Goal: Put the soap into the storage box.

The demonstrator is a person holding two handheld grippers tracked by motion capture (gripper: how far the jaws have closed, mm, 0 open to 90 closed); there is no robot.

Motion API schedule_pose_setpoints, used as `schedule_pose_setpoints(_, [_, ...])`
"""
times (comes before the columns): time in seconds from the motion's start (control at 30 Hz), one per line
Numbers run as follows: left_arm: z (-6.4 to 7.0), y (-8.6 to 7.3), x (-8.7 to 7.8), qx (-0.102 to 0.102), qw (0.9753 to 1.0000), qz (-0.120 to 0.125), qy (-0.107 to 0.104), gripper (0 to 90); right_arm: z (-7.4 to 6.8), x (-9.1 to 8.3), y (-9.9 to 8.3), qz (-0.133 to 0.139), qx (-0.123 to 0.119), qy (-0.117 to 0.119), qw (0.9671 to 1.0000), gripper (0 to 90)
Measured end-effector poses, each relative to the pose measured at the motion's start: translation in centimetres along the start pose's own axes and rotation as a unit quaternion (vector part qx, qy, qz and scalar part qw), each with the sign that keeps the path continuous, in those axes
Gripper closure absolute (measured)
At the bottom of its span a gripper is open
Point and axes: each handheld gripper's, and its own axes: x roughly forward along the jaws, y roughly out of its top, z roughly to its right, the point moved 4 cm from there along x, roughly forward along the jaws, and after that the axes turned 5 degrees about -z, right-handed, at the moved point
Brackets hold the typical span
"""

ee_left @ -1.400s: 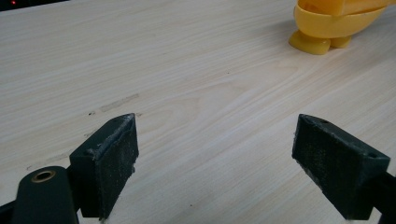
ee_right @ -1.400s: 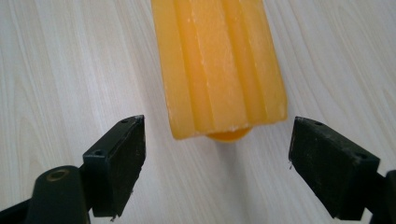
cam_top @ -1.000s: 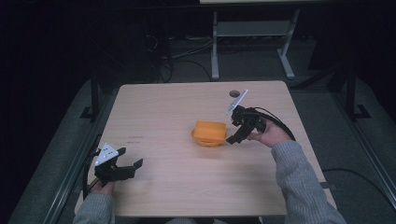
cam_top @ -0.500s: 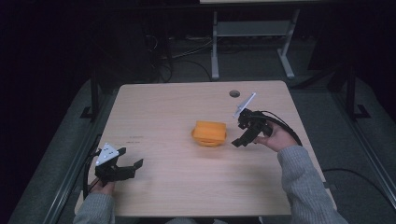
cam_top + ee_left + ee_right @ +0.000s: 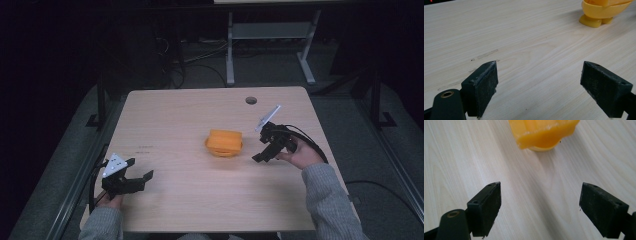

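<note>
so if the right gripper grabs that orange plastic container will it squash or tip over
The orange container looks like thin moulded plastic, so probably light and slightly springy, not floppy. It sits on small feet, so a low push may skid it; a high one could tip it. Its glossy skin may slip between the right gripper pads.

Light wood table [image 5: 190, 120], round cable hole [image 5: 251, 100] near far edge. Grey metal stand [image 5: 270, 35] behind; cables [image 5: 192, 55] on floor.

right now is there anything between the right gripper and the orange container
Nothing: in the right gripper view, bare wood of the table runs from the open right gripper to the orange container. The high view shows the same gap.
</note>
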Motion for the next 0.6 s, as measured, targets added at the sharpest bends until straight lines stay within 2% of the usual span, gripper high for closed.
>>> schedule_pose_setpoints(0.6, [0.0,0.0,0.0,0.0,1.0,-0.002,0.001,13.6,-0.4,0.1,-3.2,0.004,0.028,-0.005,0.9996,17.4])
